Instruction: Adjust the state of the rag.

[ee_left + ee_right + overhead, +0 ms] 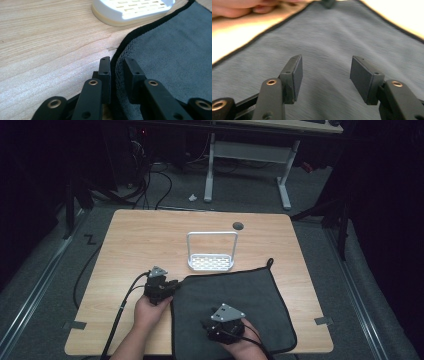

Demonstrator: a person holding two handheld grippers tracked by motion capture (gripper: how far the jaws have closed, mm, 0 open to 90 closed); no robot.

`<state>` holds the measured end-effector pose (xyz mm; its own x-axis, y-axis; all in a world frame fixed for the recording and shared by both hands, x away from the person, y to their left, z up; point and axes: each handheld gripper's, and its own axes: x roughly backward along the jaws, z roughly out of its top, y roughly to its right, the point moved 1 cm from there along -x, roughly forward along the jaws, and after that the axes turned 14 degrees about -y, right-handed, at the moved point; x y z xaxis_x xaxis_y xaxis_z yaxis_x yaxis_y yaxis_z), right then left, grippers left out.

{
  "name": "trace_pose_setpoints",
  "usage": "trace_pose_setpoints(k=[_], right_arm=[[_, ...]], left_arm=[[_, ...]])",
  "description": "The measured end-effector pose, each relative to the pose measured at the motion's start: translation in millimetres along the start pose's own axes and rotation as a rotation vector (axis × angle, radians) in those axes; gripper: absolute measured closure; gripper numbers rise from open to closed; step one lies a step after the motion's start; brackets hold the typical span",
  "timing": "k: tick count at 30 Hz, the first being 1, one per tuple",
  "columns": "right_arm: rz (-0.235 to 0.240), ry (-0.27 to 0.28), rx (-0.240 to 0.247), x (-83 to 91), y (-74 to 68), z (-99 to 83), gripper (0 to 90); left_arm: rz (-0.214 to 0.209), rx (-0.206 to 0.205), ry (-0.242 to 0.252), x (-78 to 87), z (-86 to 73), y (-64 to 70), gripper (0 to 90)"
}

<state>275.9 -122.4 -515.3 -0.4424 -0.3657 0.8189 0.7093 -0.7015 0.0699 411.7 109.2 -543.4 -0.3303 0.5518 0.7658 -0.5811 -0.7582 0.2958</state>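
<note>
Nearest the camera, the right tool (216, 326) is hovering wide open and empty over the grey cloth (250, 295). At ten o'clock, the left tool (172, 285) is straddling the cloth's left hem, jaws narrowly parted, closer to the white rack (211, 262).

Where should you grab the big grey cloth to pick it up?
Probably by an edge or corner, since the grey cloth lies flat with nothing to pinch in its middle. The left gripper is already at its black-trimmed left edge, one of its fingers on each side, coming in low from the bare table.
</note>
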Motion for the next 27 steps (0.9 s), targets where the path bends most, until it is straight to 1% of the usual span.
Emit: trace_pose_setpoints(k=[1,2,3,4,5,6,9,10,11,13,14,16,21,22,25,26,27], right_arm=[[0.020,-0.011,0.023,-6.1,-10.5,6.4,44.0],[0.033,-0.016,0.035,-9.3,-14.9,9.5,44.0],[0.033,-0.016,0.035,-9.3,-14.9,9.5,44.0],[0.049,-0.023,0.040,-12.6,-19.2,12.7,44.0],[0.070,-0.028,0.055,-17.1,-24.3,16.8,44.0],[0.090,-0.033,0.070,-23.1,-32.4,22.1,43.9],[0.122,-0.049,0.093,-30.7,-44.4,29.6,43.9],[0.122,-0.049,0.093,-30.7,-44.4,29.6,43.9],[0.138,-0.047,0.108,-34.5,-51.2,32.9,43.8],[0.146,-0.052,0.120,-37.0,-56.9,34.9,43.8],[0.146,-0.052,0.120,-37.0,-56.9,34.9,43.8],[0.156,-0.073,0.134,-41.1,-62.4,35.1,43.5],[0.163,-0.074,0.129,-41.7,-61.9,34.4,47.4],[0.162,-0.073,0.124,-41.3,-61.7,33.7,51.7],[0.158,-0.075,0.127,-40.4,-61.3,33.5,58.6],[0.158,-0.075,0.127,-40.4,-61.3,33.5,58.6],[0.154,-0.076,0.125,-40.0,-60.8,33.3,62.2]], left_arm=[[-0.005,0.006,0.000,0.0,0.1,-0.6,76.6],[-0.007,0.007,0.000,0.1,0.1,-0.8,76.6],[-0.007,0.007,0.000,0.1,0.1,-0.8,76.6],[-0.008,0.009,0.000,0.1,0.1,-0.8,76.6],[-0.008,0.010,0.000,0.1,0.1,-0.9,76.3],[-0.010,0.011,0.002,0.1,-0.1,-0.9,76.2],[-0.012,0.012,0.002,0.2,-0.2,-1.2,75.8],[-0.012,0.012,0.002,0.2,-0.2,-1.2,75.7],[-0.012,0.012,0.002,0.4,-0.3,-1.2,75.6],[-0.012,0.011,0.002,0.5,-0.5,-1.3,75.4],[-0.012,0.011,0.002,0.5,-0.5,-1.3,75.4],[-0.014,0.012,0.002,0.6,-0.7,-1.4,75.3],[-0.013,0.013,0.003,0.6,-0.9,-1.3,75.3],[-0.016,0.015,0.004,0.7,-1.0,-1.4,75.4],[-0.016,0.016,0.003,0.9,-1.1,-1.4,75.3],[-0.015,0.016,0.003,0.9,-1.3,-1.2,75.3],[-0.016,0.016,0.003,1.0,-1.4,-1.3,75.4]])
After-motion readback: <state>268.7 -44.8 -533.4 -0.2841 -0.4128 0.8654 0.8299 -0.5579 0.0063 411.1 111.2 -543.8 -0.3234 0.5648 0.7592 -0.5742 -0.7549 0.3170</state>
